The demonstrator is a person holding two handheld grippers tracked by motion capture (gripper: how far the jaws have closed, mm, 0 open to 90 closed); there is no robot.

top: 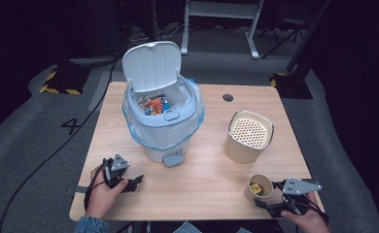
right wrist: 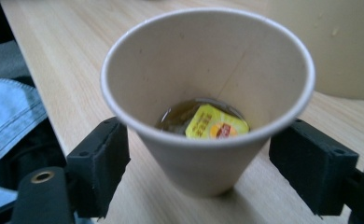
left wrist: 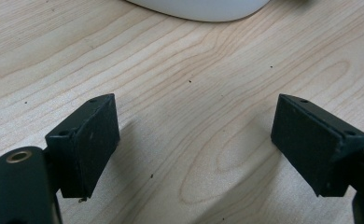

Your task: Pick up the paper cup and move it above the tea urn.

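A beige paper cup (top: 259, 186) stands near the table's front right corner. In the right gripper view the cup (right wrist: 208, 60) holds a little brown liquid and a yellow tea-bag tag (right wrist: 216, 123). My right gripper (top: 267, 195) is open, one jaw on each side of the cup's lower wall (right wrist: 199, 158), with gaps to it. A white pedal bin (top: 163, 131) with its lid (top: 151, 65) raised stands mid-table, lined with a bluish bag, orange wrappers inside. My left gripper (top: 134, 182) rests open at the front left, with bare wood between its jaws (left wrist: 194, 135).
A beige canister (top: 246, 138) with a perforated top stands just behind the cup. The bin's pedal (top: 173, 158) faces the front edge, and the bin's white base (left wrist: 203, 7) lies ahead of my left gripper. A cable hole (top: 228, 97) sits at the back of the wooden table (top: 202, 170).
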